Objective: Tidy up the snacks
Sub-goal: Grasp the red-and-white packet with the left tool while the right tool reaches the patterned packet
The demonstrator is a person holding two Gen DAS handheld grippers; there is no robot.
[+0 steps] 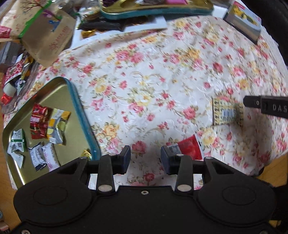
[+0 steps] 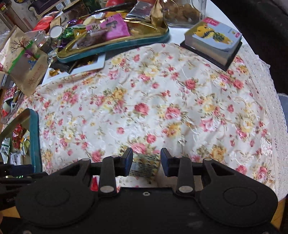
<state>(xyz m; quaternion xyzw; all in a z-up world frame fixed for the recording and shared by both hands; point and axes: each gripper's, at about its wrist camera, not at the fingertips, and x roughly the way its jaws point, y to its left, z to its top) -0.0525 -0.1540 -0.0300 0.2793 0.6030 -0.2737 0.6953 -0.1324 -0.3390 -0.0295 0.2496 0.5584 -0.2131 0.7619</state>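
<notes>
My right gripper [image 2: 146, 160] is shut on a small yellow patterned snack packet [image 2: 144, 167], held just above the floral tablecloth [image 2: 162, 100]. In the left wrist view the same packet [image 1: 226, 111] hangs at the right, with one finger [image 1: 252, 103] of the right gripper against it. My left gripper [image 1: 145, 158] points down at the cloth, open, with nothing between its fingers. A red packet [image 1: 189, 147] lies just right of its right finger. The gold tin with a teal rim [image 1: 79, 100] at the left holds several wrapped snacks [image 1: 38, 122].
At the back, a second teal-rimmed tin [image 2: 115, 45] is heaped with snacks beside a brown paper bag [image 2: 27, 63]. A thick stack of cards [image 2: 214, 41] and a glass jar [image 2: 183, 12] stand back right. The cloth's lace edge [image 2: 270, 108] marks the table's right side.
</notes>
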